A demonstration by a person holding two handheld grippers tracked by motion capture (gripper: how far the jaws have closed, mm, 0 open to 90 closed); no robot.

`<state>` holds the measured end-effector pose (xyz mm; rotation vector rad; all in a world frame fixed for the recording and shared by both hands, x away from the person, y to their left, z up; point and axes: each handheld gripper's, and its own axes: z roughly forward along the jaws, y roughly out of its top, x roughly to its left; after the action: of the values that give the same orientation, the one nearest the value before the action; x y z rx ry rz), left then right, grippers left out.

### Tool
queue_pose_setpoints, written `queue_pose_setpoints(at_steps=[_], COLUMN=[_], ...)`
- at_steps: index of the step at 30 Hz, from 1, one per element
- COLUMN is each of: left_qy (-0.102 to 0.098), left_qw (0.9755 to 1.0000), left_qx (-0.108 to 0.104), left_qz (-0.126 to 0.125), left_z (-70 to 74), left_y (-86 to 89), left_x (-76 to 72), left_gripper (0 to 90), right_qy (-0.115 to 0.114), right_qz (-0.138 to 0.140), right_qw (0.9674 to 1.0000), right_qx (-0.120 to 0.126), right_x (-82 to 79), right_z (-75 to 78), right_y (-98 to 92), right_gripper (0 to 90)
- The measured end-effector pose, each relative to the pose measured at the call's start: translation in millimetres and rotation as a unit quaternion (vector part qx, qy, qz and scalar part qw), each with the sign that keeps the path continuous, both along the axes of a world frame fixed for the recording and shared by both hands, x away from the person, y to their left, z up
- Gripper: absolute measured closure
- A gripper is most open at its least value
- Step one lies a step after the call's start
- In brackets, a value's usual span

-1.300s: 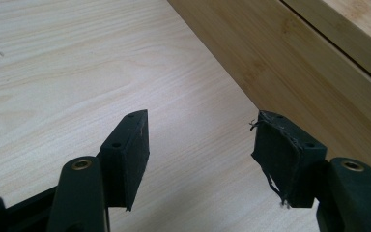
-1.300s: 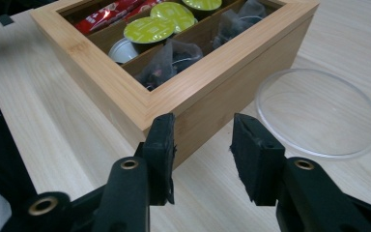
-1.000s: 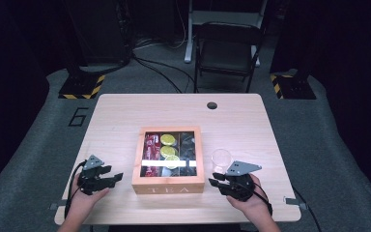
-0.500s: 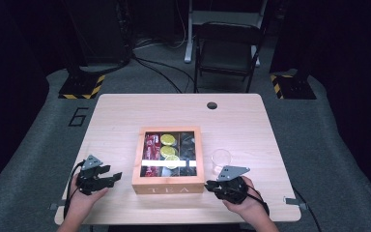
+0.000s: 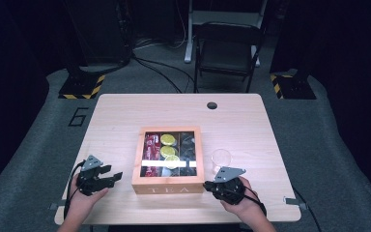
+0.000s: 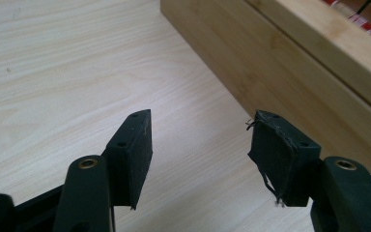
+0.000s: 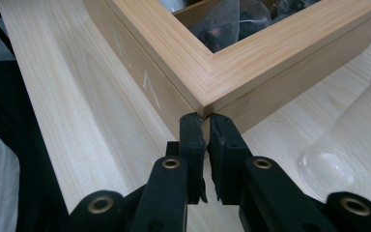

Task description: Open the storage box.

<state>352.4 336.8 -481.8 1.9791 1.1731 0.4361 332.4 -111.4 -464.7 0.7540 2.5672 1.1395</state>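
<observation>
Wood makes up the tea box point(image 5: 168, 186), which sits at the middle of the table point(image 5: 121, 116) in the high view, with the left gripper point(image 5: 107, 177) just off its left side and the right gripper point(image 5: 209, 185) at its near right corner, beside a clear cup point(image 5: 221, 158). Left gripper view: 2 jaws stand apart, having just been closing, nothing between them, the box wall near. Right gripper view: jaws pressed together on nothing, tips right at the box corner.
</observation>
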Motion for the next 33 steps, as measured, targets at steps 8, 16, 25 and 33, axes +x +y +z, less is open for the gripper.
queue_pose_setpoints(at_steps=[8, 16, 25, 33], left_qy=[-0.009, -0.030, -0.052, -0.060], left_qw=[0.9998, 0.9987, 0.9963, 0.9948], left_qx=[-0.003, -0.012, -0.014, -0.015], left_qz=[-0.020, -0.039, -0.066, -0.081], left_z=[4.8, 14.4, 27.4, 33.3], left_y=[-10.0, -18.4, -31.8, -55.9], left_x=[-5.8, -16.7, -33.3, -37.5], left_gripper=[42.5, 45.2, 45.2, 45.1], right_qy=[0.002, -0.004, -0.010, -0.007], right_qz=[-0.008, -0.019, -0.022, -0.023], right_qw=[0.9998, 0.9976, 0.9971, 0.9972], right_qx=[0.017, 0.066, 0.072, 0.071], right_x=[-0.4, 0.7, 5.0, 6.0], right_z=[5.5, 18.9, 23.5, 24.3], right_y=[-1.9, -6.0, -1.9, -0.7], right_gripper=[84.0, 83.8, 83.5, 83.3])
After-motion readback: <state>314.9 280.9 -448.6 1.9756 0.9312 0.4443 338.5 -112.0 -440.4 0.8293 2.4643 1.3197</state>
